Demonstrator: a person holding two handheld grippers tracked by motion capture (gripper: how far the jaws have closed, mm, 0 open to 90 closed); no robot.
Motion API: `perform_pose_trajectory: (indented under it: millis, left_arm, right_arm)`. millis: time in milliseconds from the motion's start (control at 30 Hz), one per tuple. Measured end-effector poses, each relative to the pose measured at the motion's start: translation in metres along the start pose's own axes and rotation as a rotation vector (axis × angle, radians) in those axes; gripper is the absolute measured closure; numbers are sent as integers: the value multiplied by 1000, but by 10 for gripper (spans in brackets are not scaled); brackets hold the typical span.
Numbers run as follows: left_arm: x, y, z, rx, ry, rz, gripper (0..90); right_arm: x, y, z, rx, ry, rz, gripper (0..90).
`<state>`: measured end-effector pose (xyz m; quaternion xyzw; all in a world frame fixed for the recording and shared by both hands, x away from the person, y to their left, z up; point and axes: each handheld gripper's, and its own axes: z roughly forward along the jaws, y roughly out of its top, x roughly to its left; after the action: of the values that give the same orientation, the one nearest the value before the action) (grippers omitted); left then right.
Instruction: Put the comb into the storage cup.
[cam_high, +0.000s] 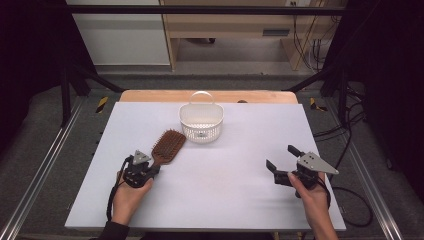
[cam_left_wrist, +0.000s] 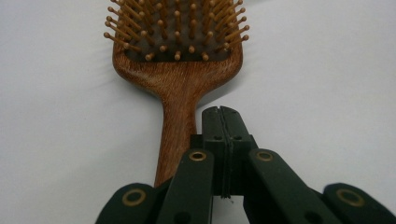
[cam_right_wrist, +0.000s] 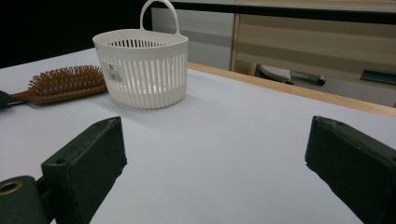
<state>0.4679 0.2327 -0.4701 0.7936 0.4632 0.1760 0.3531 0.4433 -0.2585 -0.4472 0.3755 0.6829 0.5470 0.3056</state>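
High view first: the left gripper (cam_high: 148, 167) sits at about 8 o'clock on the white table (cam_high: 240, 200), held in the person's left hand (cam_high: 129, 196). In the left gripper view its two black jaws are pressed flat together with nothing between them, and they lie just beside the handle of the wooden hairbrush (cam_left_wrist: 180, 84), on the handle's right in that view; whether they touch it I cannot tell. The right gripper (cam_high: 284, 161) rests at about 4 o'clock in the right hand (cam_high: 310, 197), pointing toward 10 o'clock. In the right gripper view its jaws stand wide apart over bare table, gripping nothing.

The hairbrush (cam_high: 167, 147) lies bristles up, its head toward 1 o'clock from the left gripper, its handle running back down under that gripper. The head ends near the white slotted basket (cam_high: 201, 122), which stands upright at about 12 o'clock, close to the far edge, with its loop handle raised. Through the slots the basket looks empty in the right gripper view, where the basket (cam_right_wrist: 142, 70) stands just right of the brush (cam_right_wrist: 65, 83), the two close but apart.

Between the two grippers the table's middle is open white surface. A wooden strip (cam_high: 150, 96) runs along the far edge behind the basket. Black frame posts (cam_high: 65, 95) stand off the far corners, cables (cam_high: 350, 125) trail on the floor at 3 o'clock, and metal rails (cam_high: 45, 165) run along both sides below the table.
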Motion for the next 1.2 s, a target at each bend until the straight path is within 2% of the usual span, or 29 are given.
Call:
perform_pose_trajectory:
  millis: [67,200,300,400,467,533,567,633,667,733,833,933,1033,1200]
  left_arm:
    - [-1,3,-6,-22,-7,-3,897]
    - [4,12,-20,-73,9,-13,897]
    - [10,20,-28,-89,44,-17,838]
    - [12,26,-27,-49,75,5,655]
    - [12,31,-23,-8,74,10,498]
    - [12,35,-20,15,98,18,432]
    - [12,37,-17,34,99,19,378]
    - [10,40,-9,90,70,30,272]
    - [10,41,-7,104,74,44,243]
    - [9,42,-3,123,84,39,191]
    - [9,41,5,177,90,37,58]
    - [10,42,9,195,96,53,63]
    - [12,43,11,206,98,48,68]
    - [13,45,12,207,65,57,234]
  right_arm:
    - [0,0,0,-3,0,-2,53]
    - [0,1,0,-4,4,-1,54]
    - [1,0,1,0,9,-1,53]
    - [0,0,1,-1,10,2,53]
    - [0,1,1,-4,12,2,53]
    - [0,1,1,-5,15,2,53]
    - [0,1,1,-6,17,3,54]
    - [0,1,0,-7,17,3,53]
    - [0,1,0,-8,17,3,53]
    - [0,1,0,-8,17,4,53]
    - [0,1,0,-8,19,7,53]
    - [0,1,0,-5,20,5,53]
    - [0,1,0,-5,20,4,53]
    - [0,1,0,-2,23,6,52]
